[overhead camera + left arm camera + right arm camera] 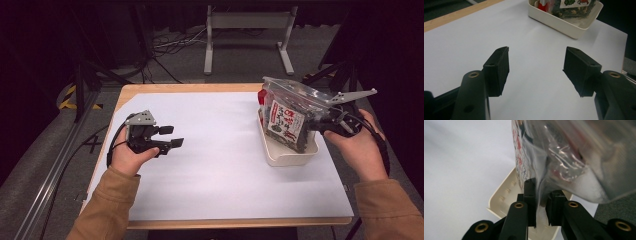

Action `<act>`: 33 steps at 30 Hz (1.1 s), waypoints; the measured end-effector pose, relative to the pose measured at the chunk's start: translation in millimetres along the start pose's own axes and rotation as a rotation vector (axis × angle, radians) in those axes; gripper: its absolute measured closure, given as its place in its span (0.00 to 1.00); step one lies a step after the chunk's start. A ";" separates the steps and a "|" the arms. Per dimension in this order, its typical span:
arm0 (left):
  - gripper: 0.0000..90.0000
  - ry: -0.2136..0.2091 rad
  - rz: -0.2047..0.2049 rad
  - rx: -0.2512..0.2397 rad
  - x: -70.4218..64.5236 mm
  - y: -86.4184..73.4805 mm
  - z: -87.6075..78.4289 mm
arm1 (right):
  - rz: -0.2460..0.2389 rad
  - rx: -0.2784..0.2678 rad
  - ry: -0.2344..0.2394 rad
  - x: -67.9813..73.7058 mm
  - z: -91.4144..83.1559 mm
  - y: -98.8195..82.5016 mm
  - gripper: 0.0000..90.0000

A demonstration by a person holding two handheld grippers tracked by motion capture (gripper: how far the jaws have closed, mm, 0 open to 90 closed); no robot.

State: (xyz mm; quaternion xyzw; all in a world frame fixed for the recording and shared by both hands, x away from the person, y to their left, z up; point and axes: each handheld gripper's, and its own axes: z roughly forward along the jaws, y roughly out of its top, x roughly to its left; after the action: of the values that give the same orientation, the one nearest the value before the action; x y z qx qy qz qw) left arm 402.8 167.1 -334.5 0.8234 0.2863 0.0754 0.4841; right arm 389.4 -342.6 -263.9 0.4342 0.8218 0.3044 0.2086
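From the high view we see the whole layout: the left gripper over the white sheet on the left side of the bench, and the right gripper at the far right, beside a cream tray. The right gripper view gives us what the high view cannot: its two black jaws are pinched on a fold of a clear plastic bag, with the film running down between them and the tray's ribbed inner wall just below. The left gripper view shows us its jaws standing well apart with only bare white sheet between them, and the tray with the bag's printed contents farther off. The bench is pale wood, covered almost entirely by the white sheet; beyond it we see grey carpet, a pale metal frame and loose cables on the floor, all in a dim room. Our left gripper is released and touches nothing. Our right gripper is clenched on the bag, which stands upright in the tray, its label facing the person and a red item at its far side.
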 end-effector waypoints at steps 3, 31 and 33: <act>0.42 0.000 0.001 0.003 -0.1 0.0 0.4 | 0.021 0.000 0.009 -2.9 6.2 -4.6 0.89; 0.25 0.014 -0.002 -0.011 0.5 -5.1 -2.0 | 0.092 -0.150 0.036 -7.6 2.1 -27.8 0.55; 0.24 0.025 0.002 -0.014 -1.5 -9.7 -8.0 | 0.097 -0.192 0.034 -5.6 -3.5 -32.9 0.49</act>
State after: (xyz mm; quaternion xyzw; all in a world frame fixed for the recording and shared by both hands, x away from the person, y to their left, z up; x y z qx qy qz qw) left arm 394.5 175.8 -338.3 0.8192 0.2911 0.0883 0.4862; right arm 370.9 -362.8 -283.3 0.4461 0.7703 0.3987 0.2205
